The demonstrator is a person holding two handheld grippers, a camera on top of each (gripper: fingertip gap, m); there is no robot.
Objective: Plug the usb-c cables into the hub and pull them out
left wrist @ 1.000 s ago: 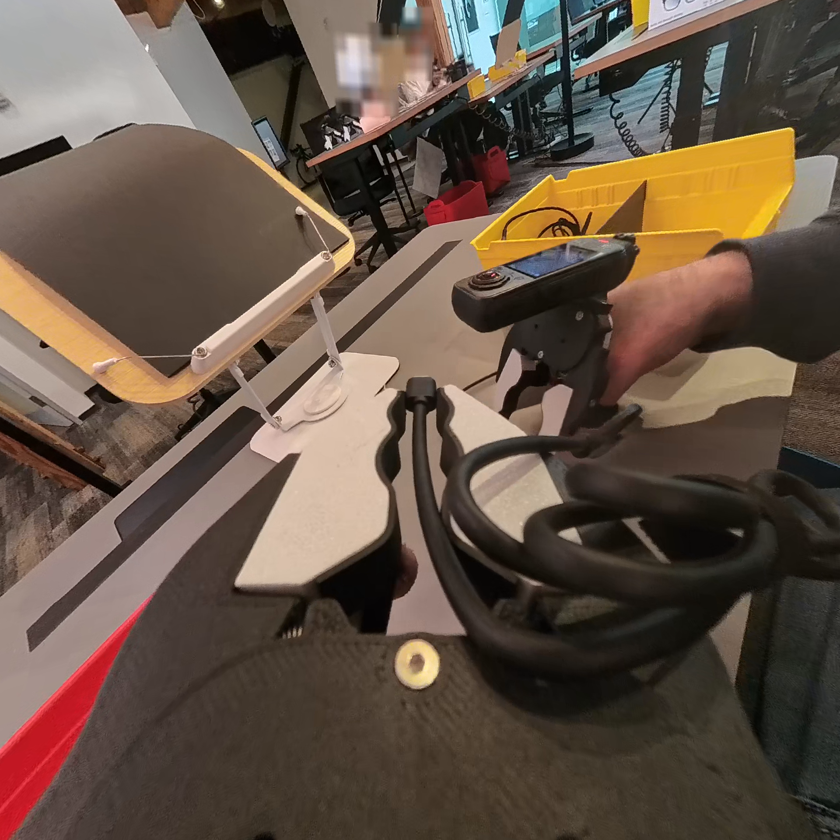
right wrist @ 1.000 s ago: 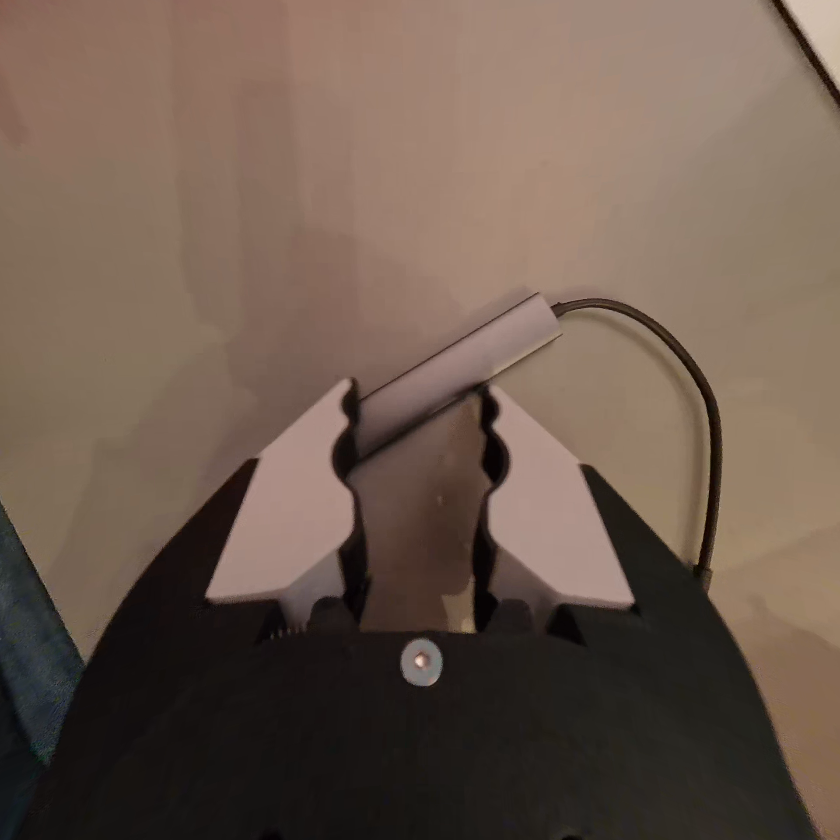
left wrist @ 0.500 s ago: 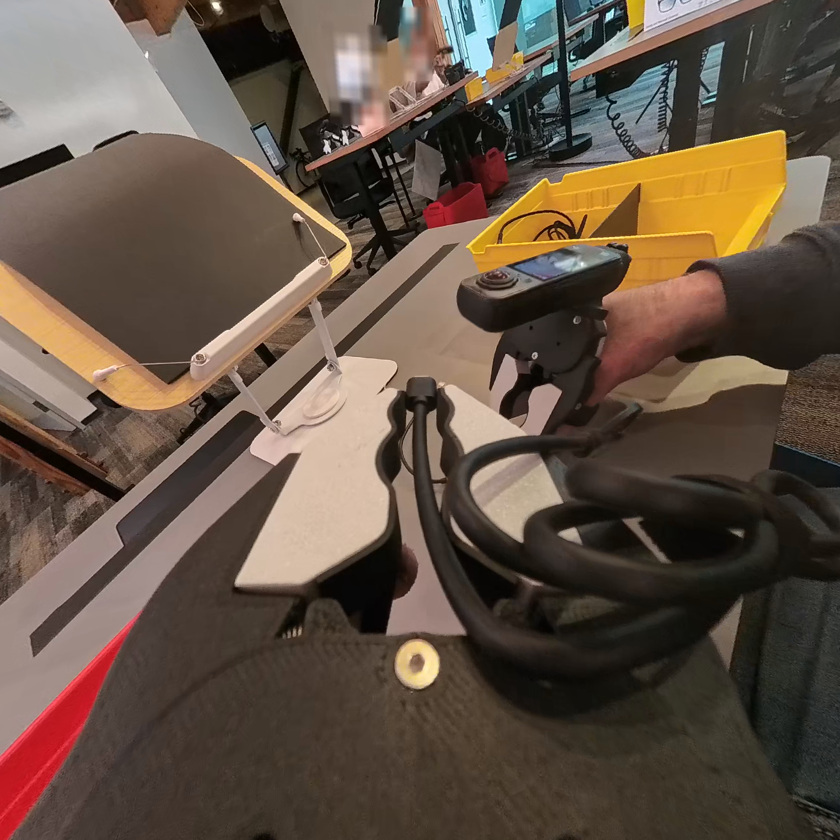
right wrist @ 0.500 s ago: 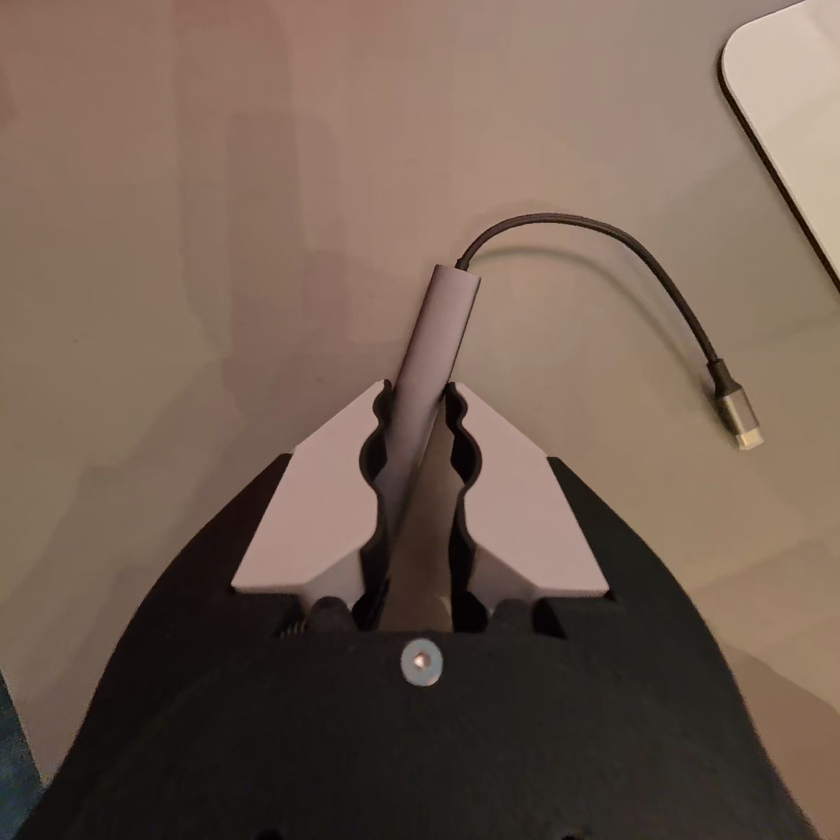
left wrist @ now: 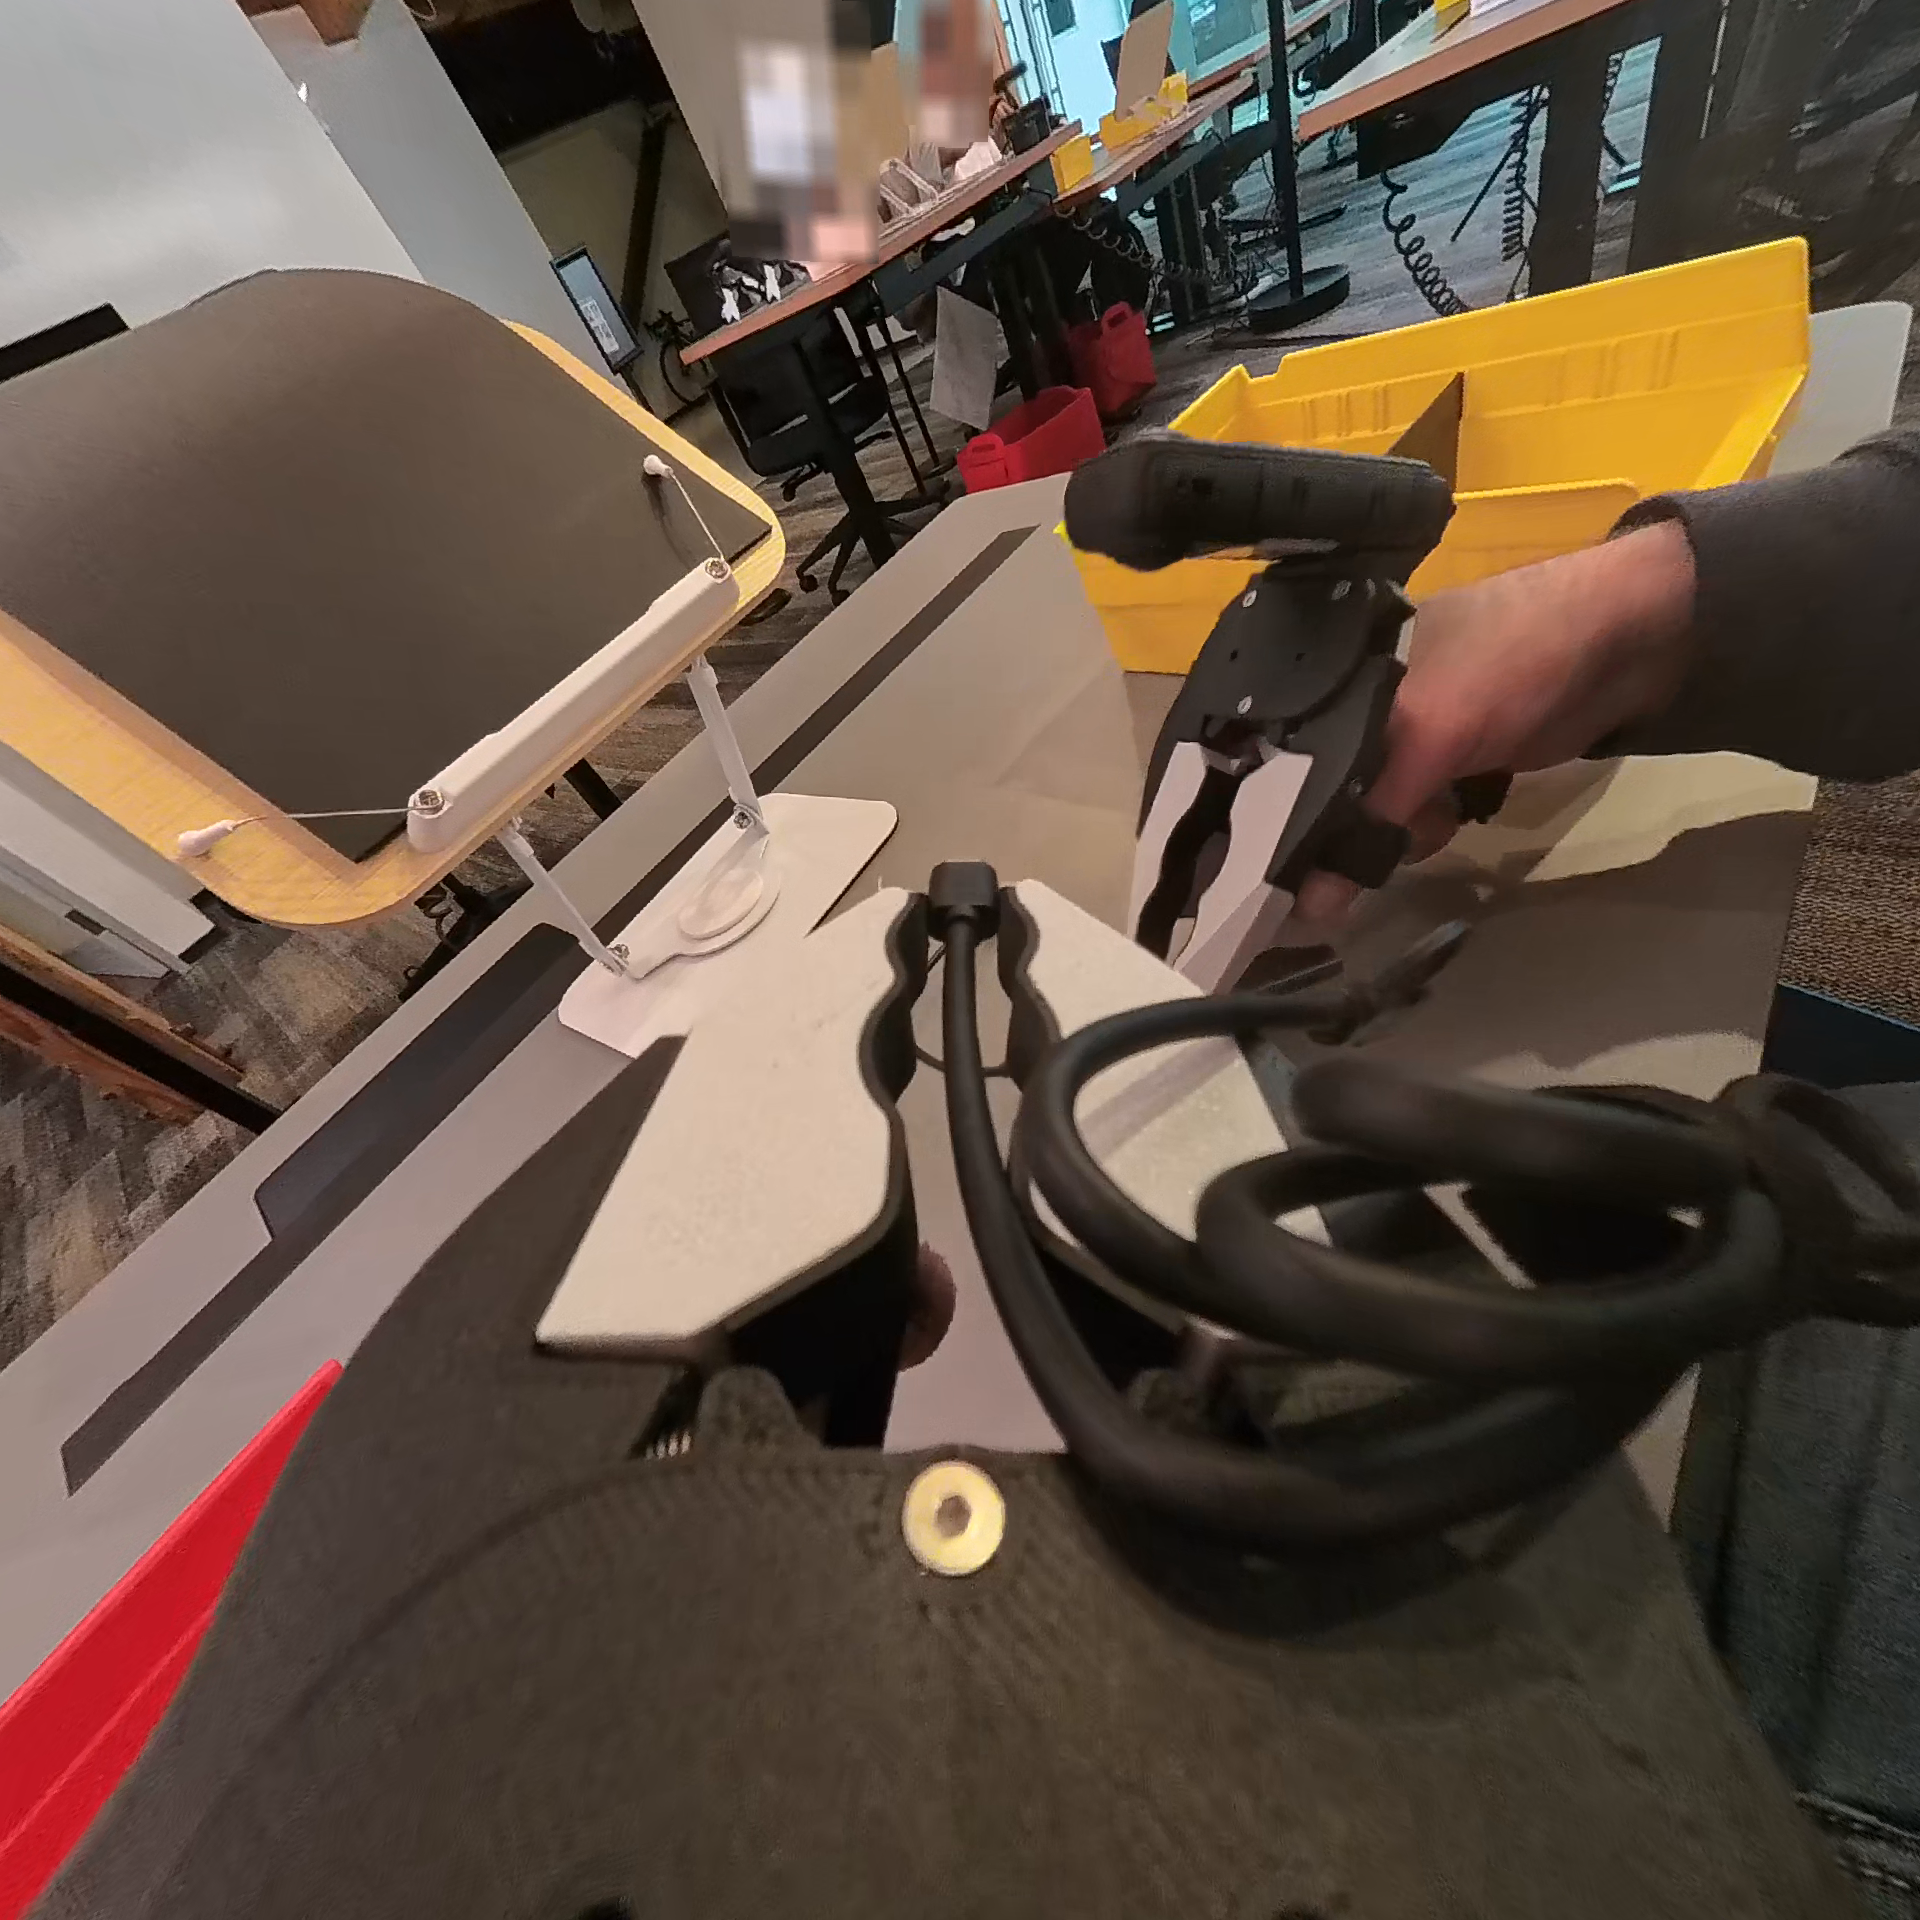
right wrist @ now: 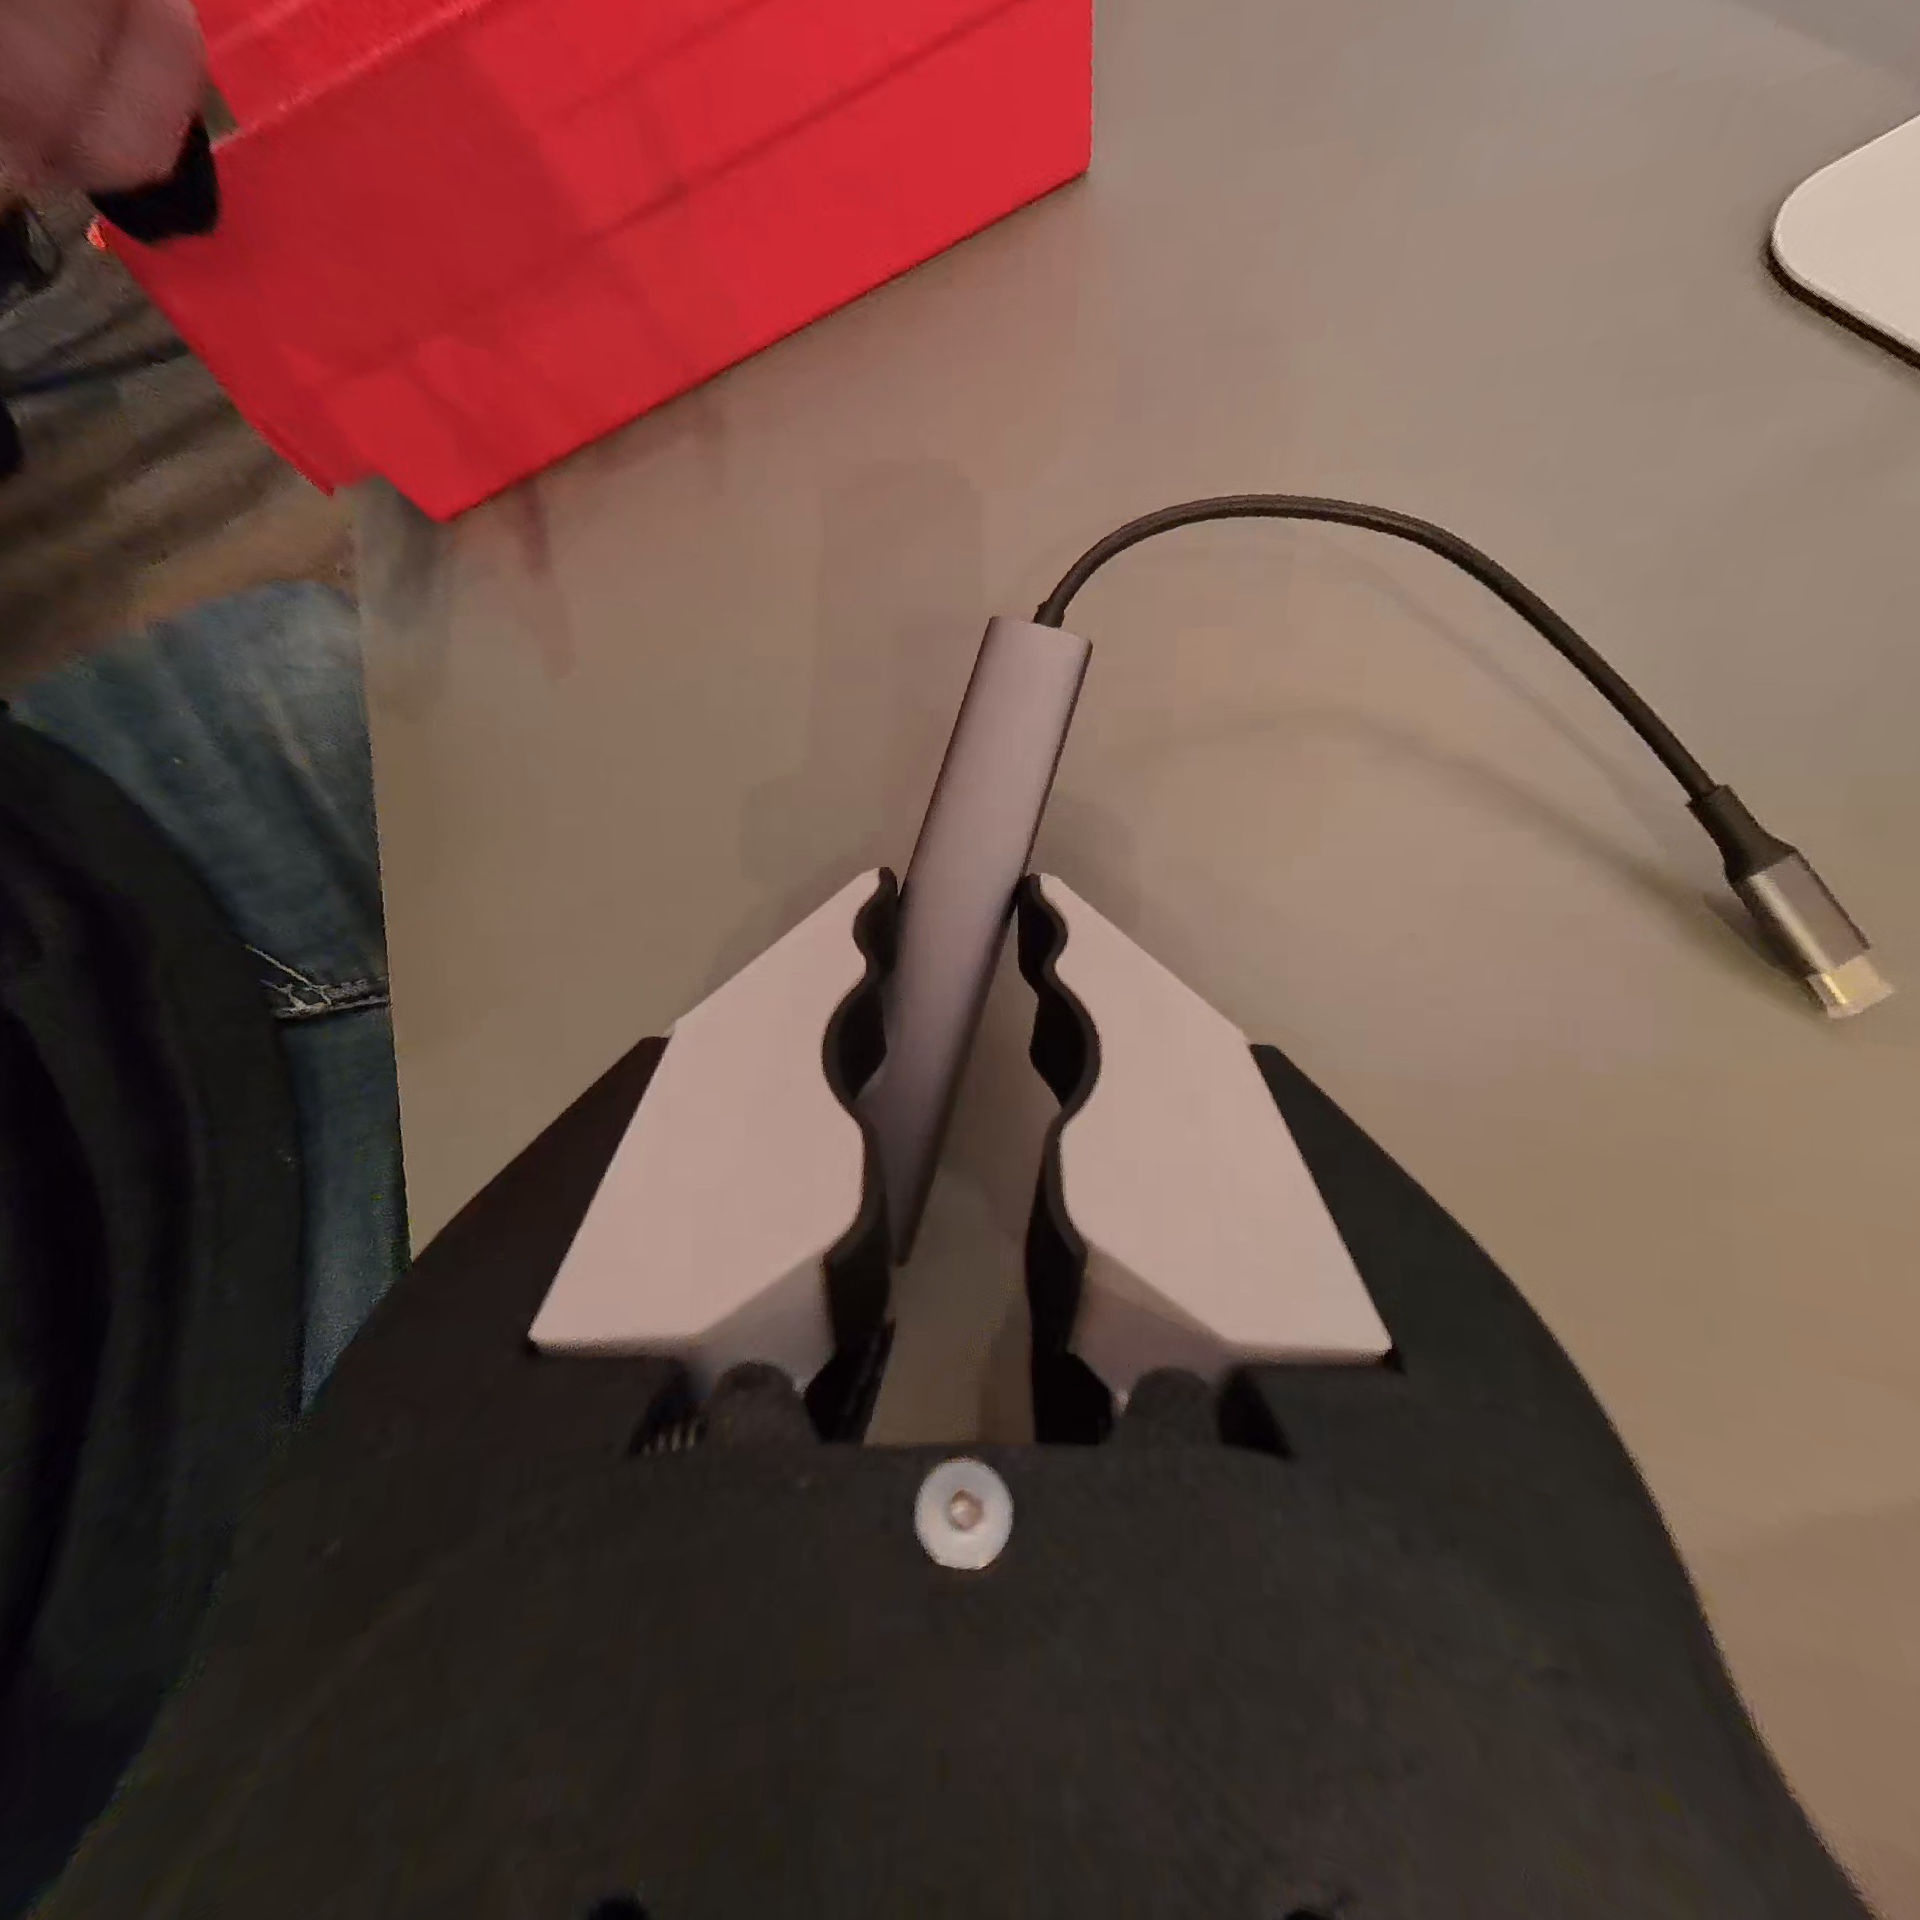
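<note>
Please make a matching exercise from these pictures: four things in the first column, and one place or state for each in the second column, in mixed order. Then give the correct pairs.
Things
1. black cable
2. grey hub
3. hub's own plug
4. red bin

Places or states
A. lying loose on the table
B. clamped in the right claw
C. standing on the table beyond the hub
D. clamped in the left claw, coils hanging beside it

Pairs: 1-D, 2-B, 3-A, 4-C

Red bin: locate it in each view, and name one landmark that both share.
Left wrist view: the red bin fills the bottom-left corner.
Right wrist view: it is at the top left.
Shared landmark: the right tool, shut on the hub.
</note>
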